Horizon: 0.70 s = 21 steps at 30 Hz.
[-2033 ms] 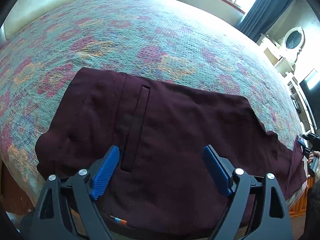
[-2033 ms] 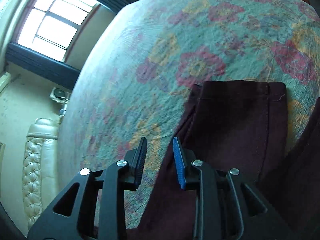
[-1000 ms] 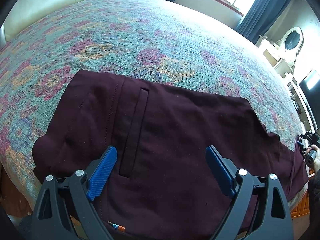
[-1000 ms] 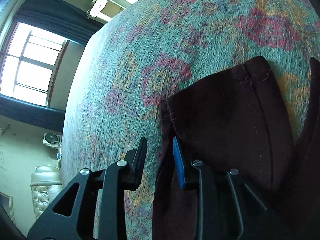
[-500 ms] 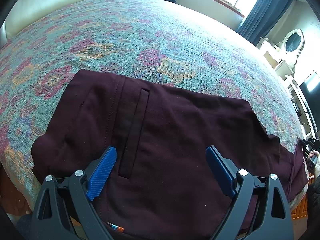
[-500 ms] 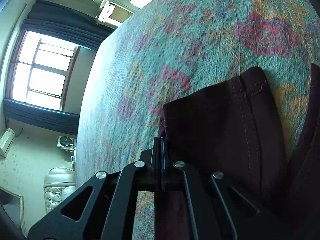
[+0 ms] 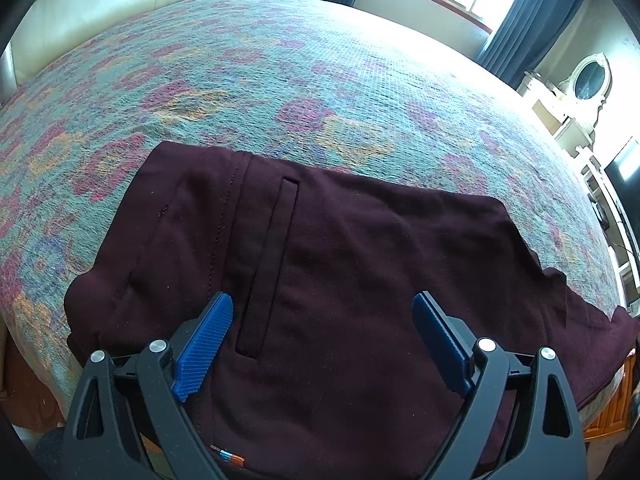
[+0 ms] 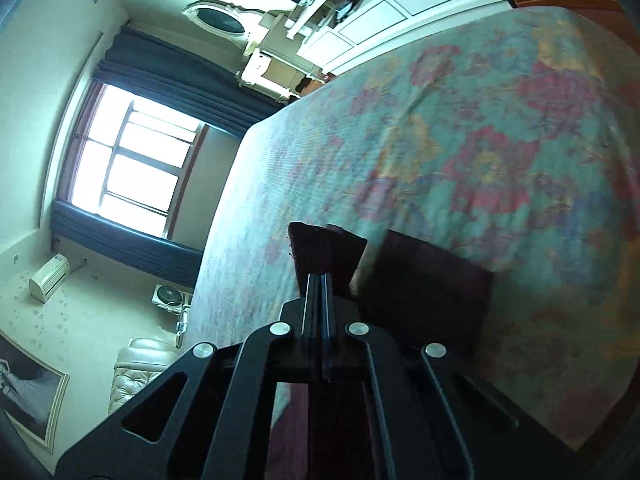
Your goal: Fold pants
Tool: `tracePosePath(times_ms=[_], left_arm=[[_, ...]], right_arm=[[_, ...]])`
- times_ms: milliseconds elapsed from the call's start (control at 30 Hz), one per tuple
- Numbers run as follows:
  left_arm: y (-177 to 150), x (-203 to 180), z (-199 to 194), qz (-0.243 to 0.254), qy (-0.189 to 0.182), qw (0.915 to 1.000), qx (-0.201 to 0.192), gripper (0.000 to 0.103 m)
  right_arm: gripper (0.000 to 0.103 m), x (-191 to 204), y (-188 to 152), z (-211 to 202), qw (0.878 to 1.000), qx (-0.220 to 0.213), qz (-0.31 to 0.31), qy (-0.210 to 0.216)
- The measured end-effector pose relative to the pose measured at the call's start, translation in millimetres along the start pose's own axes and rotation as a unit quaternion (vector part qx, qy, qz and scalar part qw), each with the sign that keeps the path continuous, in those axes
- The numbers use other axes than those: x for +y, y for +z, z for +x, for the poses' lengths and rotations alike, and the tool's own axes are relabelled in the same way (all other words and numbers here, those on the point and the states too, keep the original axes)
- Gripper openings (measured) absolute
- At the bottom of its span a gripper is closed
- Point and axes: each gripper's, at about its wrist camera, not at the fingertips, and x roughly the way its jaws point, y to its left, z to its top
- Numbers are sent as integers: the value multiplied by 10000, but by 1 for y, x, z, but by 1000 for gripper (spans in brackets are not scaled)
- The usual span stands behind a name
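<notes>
Along the near edge of the bed (image 7: pixel 340 92), the maroon pants (image 7: pixel 360 280) are being laid flat, waist toward its left corner. Above them the left gripper (image 7: pixel 322 344) is being held spread wide, while a hem corner is being pinched by the clenched right gripper (image 8: pixel 318 292).

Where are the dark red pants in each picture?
Left wrist view: the dark maroon fabric pants spread flat across the lower middle, under the open left gripper.
Right wrist view: a lifted pant end sits mid-frame, pinched by the shut right gripper.
Shared landmark: the floral bedspread.
</notes>
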Motion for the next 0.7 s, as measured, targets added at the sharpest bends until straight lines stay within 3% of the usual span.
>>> tracePosePath(times_ms=[100, 267, 367, 433, 533, 567, 633, 667, 700], left_arm=[[-1, -4, 1, 89, 131, 9999, -14, 90], [-2, -7, 3, 233, 303, 9993, -19, 91], [-2, -7, 3, 225, 294, 9993, -24, 91], [-3, -7, 3, 202, 293, 9994, -25, 91], [-3, -8, 3, 207, 306, 9993, -37, 91], [-3, -8, 3, 219, 306, 9993, -42, 91], [-3, -8, 3, 231, 292, 9993, -45, 91], [-3, -8, 3, 226, 285, 9993, -49, 91], [-3, -7, 3, 222, 285, 9993, -52, 91]], right_arm=[[0, -40, -5, 1, 9991, 43, 411, -81], [0, -61, 4, -20, 9971, -393, 649, 60], [1, -61, 1, -14, 9962, 48, 757, 431], [7, -54, -5, -5, 9971, 215, 640, 345], [33, -53, -7, 10, 9964, 278, 781, 196], [36, -54, -9, 17, 9962, 315, 797, 126], [36, -57, -8, 22, 9964, 250, 811, 85], [30, -54, -7, 24, 9969, 244, 737, 93], [17, -48, -6, 25, 9979, 245, 603, 50]])
